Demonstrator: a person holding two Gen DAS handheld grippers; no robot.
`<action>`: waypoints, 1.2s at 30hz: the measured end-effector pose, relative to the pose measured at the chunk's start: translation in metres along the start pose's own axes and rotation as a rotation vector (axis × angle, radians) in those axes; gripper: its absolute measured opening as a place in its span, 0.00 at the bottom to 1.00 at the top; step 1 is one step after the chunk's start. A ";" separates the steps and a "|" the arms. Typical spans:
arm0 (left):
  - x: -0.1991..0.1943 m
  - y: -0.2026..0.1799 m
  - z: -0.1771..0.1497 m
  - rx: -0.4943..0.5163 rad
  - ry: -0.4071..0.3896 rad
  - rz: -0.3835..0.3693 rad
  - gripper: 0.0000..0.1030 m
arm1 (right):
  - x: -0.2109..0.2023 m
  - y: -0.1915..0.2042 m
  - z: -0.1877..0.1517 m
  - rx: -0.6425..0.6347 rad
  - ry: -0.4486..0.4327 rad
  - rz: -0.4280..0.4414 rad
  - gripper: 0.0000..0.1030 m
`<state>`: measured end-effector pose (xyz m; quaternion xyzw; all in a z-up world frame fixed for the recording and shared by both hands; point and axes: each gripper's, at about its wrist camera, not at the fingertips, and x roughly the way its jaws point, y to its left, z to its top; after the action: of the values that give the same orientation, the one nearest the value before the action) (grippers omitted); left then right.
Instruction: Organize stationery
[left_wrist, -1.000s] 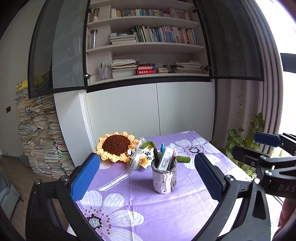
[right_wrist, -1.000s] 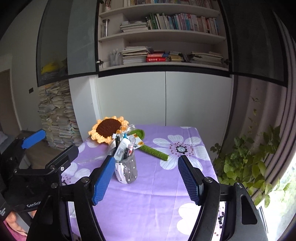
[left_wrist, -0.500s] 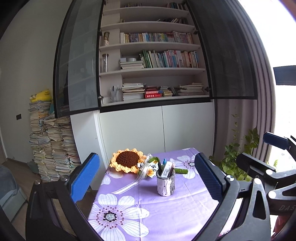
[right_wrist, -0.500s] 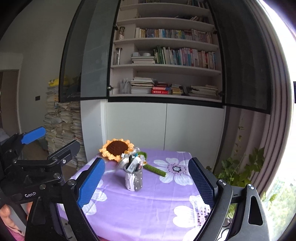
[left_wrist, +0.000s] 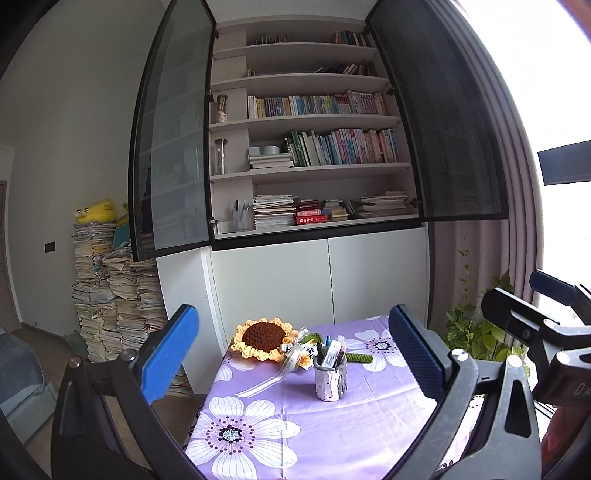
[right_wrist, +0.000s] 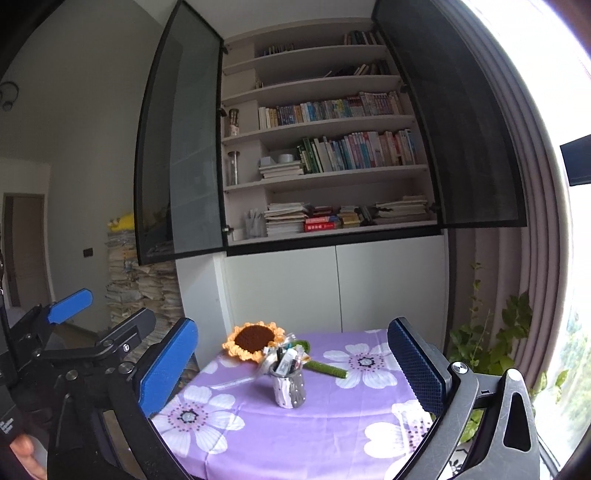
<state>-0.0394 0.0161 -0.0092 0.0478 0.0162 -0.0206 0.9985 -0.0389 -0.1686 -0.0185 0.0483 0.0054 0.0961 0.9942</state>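
White pen cup (left_wrist: 330, 377) stands beyond spread fingers (left_wrist: 170, 356).

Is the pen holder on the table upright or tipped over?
Upright. The pen holder stands on its base on the purple tablecloth, pens sticking out of the top.

Both grippers farther back from the pen cup (left_wrist: 330, 378) now.

- A home study or living room, not an office or a shop.
- A tall bookcase (left_wrist: 310, 147) with open glass doors holds rows of books, above white cupboard doors.
- Stacks of papers (left_wrist: 110, 295) stand on the floor beside it, with a yellow plush toy (left_wrist: 94, 211) on top.
- A desk (left_wrist: 314, 424) carries a purple flowered cloth, a crocheted sunflower (left_wrist: 264, 338) and a pen cup (left_wrist: 330, 374).
- Potted plants (left_wrist: 476, 332) stand by curtains.
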 end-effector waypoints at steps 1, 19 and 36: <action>0.000 0.000 0.001 -0.008 0.006 -0.001 0.99 | -0.001 0.000 0.000 0.002 -0.003 -0.001 0.99; -0.009 0.001 0.022 -0.027 -0.031 0.070 0.99 | -0.019 0.027 0.015 -0.091 -0.123 -0.076 0.99; -0.007 0.000 0.025 -0.032 -0.021 0.062 0.99 | -0.024 0.027 0.019 -0.096 -0.131 -0.056 1.00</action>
<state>-0.0458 0.0141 0.0156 0.0320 0.0046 0.0101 0.9994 -0.0677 -0.1485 0.0028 0.0065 -0.0628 0.0652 0.9959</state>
